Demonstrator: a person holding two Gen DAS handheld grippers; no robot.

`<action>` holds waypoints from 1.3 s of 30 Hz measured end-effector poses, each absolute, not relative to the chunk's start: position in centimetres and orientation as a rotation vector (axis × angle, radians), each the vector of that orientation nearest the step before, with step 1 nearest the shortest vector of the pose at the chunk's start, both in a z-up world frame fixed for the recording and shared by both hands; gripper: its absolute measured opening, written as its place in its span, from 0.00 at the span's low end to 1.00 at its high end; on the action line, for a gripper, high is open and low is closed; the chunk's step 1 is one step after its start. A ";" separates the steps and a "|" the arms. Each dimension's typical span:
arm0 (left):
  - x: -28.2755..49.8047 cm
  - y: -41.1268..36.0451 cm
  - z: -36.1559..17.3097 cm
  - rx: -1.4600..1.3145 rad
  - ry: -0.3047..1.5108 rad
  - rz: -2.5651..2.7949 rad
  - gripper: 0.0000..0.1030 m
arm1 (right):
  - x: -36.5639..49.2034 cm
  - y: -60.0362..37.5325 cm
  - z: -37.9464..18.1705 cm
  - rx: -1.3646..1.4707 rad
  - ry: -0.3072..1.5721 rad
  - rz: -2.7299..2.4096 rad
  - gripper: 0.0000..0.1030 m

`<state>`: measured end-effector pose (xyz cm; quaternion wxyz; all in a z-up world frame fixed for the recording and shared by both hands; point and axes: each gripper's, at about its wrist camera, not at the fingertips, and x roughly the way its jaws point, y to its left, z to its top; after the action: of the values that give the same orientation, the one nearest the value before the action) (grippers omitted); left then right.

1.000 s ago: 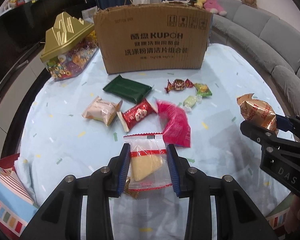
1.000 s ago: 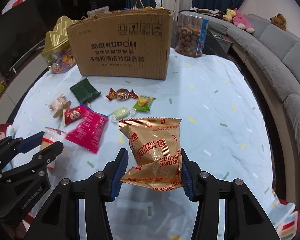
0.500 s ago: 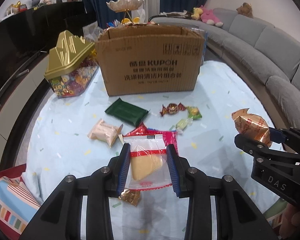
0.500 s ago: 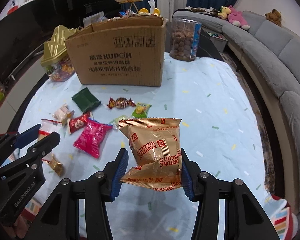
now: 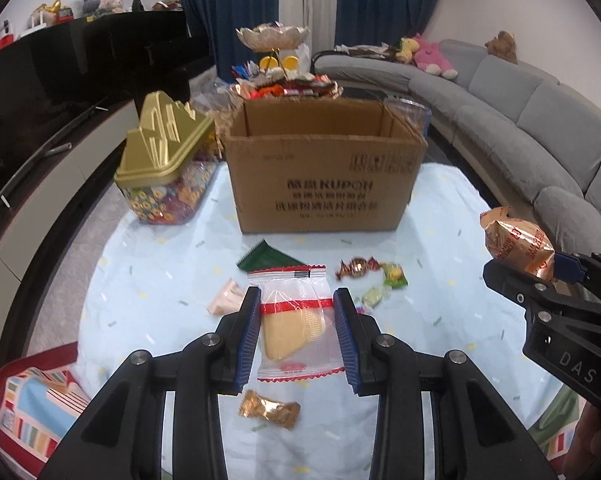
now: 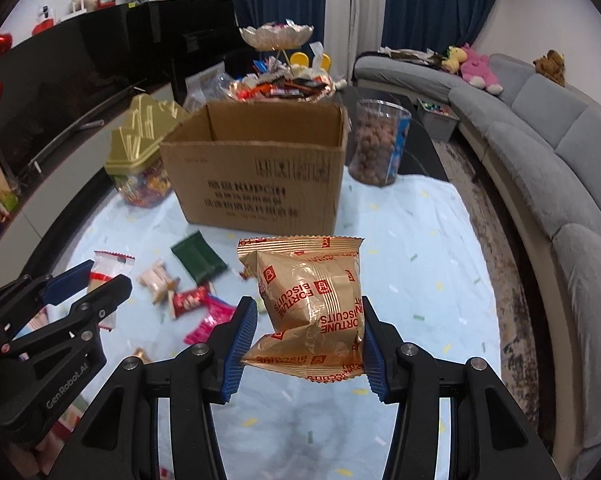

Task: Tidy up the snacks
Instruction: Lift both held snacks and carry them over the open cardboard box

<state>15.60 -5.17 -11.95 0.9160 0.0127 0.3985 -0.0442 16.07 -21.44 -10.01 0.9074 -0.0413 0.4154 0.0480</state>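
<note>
My left gripper [image 5: 296,320] is shut on a clear packet with a yellow wafer [image 5: 294,324] and holds it above the table. My right gripper [image 6: 308,328] is shut on a gold fortune biscuits bag [image 6: 312,300], also held in the air; the bag shows at the right of the left wrist view [image 5: 514,242]. An open cardboard box [image 5: 324,176] stands at the back of the table, beyond both grippers [image 6: 260,176]. Loose snacks lie on the light blue cloth: a green packet [image 6: 198,260], a pink packet [image 6: 210,318], a red packet [image 6: 188,298] and small candies [image 5: 374,274].
A gold-lidded candy jar [image 5: 162,168] stands left of the box. A clear jar of brown balls [image 6: 378,144] stands right of it. A tiered dish with sweets [image 5: 276,60] is behind the box. A gold candy [image 5: 268,408] lies under my left gripper. A grey sofa [image 6: 540,128] curves at the right.
Both grippers have risen with their packets, and the box's open top has come into view. The snacks on the cloth lie lower and farther away.
</note>
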 end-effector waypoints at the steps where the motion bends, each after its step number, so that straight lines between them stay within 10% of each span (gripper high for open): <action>1: 15.8 -5.1 -11.5 0.024 0.815 -0.088 0.35 | 16.1 -21.3 -9.7 -0.086 0.853 0.102 0.49; 39: 23.9 -3.8 -5.2 -0.017 0.730 -0.083 0.35 | 22.6 -20.6 -3.5 -0.075 0.723 0.108 0.49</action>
<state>23.94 -3.76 -5.19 0.9332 -0.0081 0.3569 -0.0407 22.59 -20.61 -3.45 0.9332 -0.0369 0.3535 0.0526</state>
